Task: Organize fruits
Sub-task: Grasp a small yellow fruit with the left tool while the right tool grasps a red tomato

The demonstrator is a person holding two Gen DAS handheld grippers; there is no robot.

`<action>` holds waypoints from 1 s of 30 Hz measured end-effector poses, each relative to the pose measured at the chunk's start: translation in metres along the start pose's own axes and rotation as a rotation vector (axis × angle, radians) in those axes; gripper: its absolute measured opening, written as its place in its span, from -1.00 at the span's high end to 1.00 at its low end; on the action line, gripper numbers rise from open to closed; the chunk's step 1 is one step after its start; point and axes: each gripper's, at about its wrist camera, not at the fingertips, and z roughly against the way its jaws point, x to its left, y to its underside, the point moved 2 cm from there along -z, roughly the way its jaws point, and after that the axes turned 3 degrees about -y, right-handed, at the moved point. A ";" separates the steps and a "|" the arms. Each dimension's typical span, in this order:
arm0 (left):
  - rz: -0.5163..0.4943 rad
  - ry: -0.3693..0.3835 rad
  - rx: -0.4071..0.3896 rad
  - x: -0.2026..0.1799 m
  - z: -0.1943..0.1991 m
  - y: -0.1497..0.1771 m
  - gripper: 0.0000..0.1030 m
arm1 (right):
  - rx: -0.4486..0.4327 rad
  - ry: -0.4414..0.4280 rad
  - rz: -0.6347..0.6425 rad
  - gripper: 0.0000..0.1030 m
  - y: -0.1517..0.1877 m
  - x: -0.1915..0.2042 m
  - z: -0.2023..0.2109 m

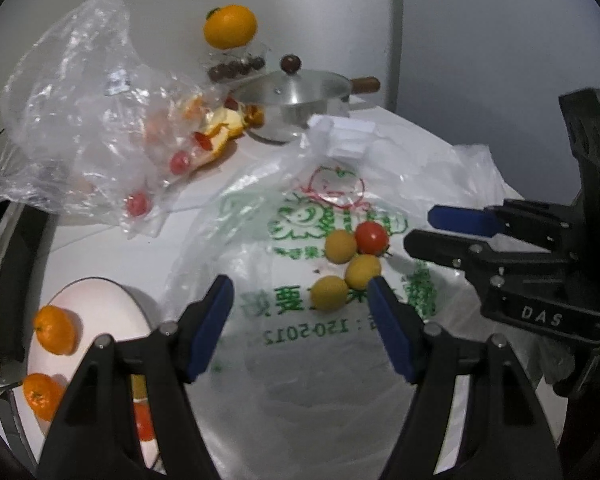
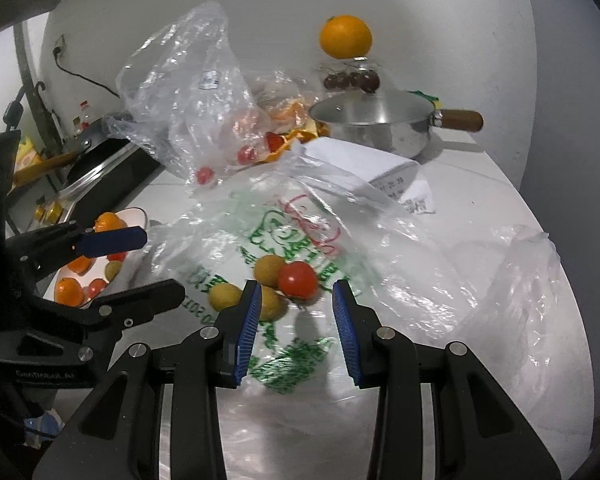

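A red tomato (image 1: 372,237) (image 2: 297,279) and three small yellow fruits (image 1: 330,292) (image 2: 269,269) lie together on a flat printed plastic bag (image 1: 300,340) (image 2: 292,240). My left gripper (image 1: 300,292) is open and empty just short of them. My right gripper (image 2: 295,296) is open and empty, its jaws standing just in front of the tomato; it also shows in the left wrist view (image 1: 420,228). A white plate (image 1: 112,304) (image 2: 134,216) at the left holds tangerines (image 1: 54,330) (image 2: 69,292) and other small fruit.
A crumpled clear bag (image 1: 80,120) (image 2: 188,92) holds small red tomatoes and orange peel. Behind stand a lidded steel pot (image 1: 292,96) (image 2: 380,120) and a glass jar of dark fruit topped by an orange (image 1: 230,26) (image 2: 345,36). A stove (image 2: 100,176) lies at the left.
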 end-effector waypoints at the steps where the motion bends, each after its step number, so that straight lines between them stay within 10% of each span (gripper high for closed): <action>1: -0.006 0.002 0.007 -0.002 -0.003 0.000 -0.38 | 0.003 -0.001 0.000 0.24 0.000 -0.002 -0.001; 13: -0.132 -0.003 0.055 -0.018 -0.033 -0.002 -0.33 | 0.026 -0.027 -0.013 0.24 -0.006 -0.012 -0.015; 30: -0.148 0.085 0.066 -0.015 -0.041 0.006 0.45 | 0.092 0.005 0.005 0.24 -0.019 -0.002 -0.038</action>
